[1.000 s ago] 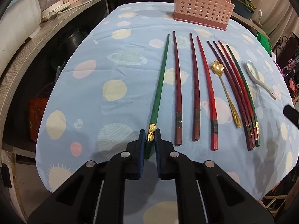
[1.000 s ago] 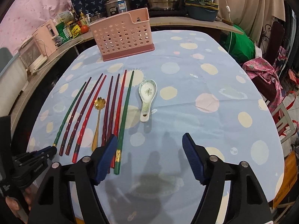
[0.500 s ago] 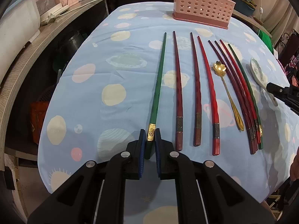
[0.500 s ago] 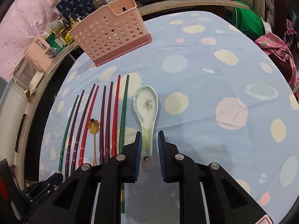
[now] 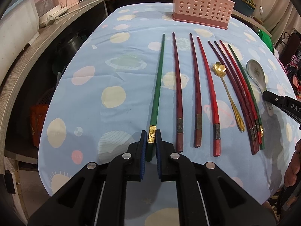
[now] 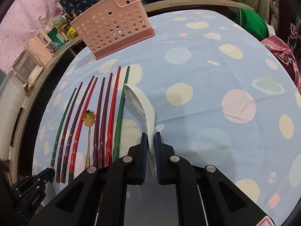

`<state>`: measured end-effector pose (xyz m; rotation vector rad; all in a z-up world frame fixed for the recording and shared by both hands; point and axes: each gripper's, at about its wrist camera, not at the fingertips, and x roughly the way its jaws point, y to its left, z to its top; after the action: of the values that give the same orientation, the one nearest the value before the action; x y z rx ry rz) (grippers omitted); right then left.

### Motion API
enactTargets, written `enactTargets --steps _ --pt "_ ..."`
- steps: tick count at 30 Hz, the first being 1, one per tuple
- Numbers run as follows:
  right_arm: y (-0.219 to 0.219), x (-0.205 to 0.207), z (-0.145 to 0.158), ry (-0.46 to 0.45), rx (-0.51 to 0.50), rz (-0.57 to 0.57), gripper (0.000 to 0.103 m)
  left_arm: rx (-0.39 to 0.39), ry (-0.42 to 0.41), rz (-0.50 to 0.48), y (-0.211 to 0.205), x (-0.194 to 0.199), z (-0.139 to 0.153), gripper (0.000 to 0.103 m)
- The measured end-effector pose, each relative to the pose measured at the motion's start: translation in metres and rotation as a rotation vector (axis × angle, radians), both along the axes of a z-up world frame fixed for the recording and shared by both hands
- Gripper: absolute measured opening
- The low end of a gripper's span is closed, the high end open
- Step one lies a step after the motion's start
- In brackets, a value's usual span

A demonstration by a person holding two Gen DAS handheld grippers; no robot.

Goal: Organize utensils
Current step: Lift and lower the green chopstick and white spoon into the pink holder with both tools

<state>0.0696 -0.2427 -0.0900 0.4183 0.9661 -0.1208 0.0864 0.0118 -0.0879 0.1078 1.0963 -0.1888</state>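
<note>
Spoon [image 6: 140, 105] — white, glossy, tilted sideways

Right tongs [image 6: 150, 134] clamped on white ceramic spoon [image 6: 139, 103] handle, chopsticks [image 6: 105, 116] alongside, pink basket [image 6: 114, 26] beyond, spotted tabletop [image 6: 207, 86].

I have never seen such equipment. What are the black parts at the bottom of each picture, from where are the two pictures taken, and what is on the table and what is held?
The black parts are two hand-held grippers; a person carries one in each hand, and each has a camera looking along its fingers.

In the left wrist view, the left gripper is shut on the near end of a green chopstick. In the right wrist view, the right gripper is shut on the handle of a white ceramic spoon, now tilted on its side.

On the spotted blue tablecloth lie more red, dark red and green chopsticks in a row, plus a gold flower spoon. A pink perforated holder stands at the far end.
</note>
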Motion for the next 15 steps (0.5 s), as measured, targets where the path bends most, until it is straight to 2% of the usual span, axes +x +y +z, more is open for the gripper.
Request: enactTargets --steps 7,15 --pt "-0.004 -0.016 0.034 -0.057 -0.051 -0.023 0.007 -0.032 -0.065 0.018 0.007 -0.005 0.033 0.007" --pt "-0.012 -0.023 0.071 -0.133 -0.096 -0.044 0.006 -0.114 -0.189 0.046 0.015 0.007 0.098 0.007"
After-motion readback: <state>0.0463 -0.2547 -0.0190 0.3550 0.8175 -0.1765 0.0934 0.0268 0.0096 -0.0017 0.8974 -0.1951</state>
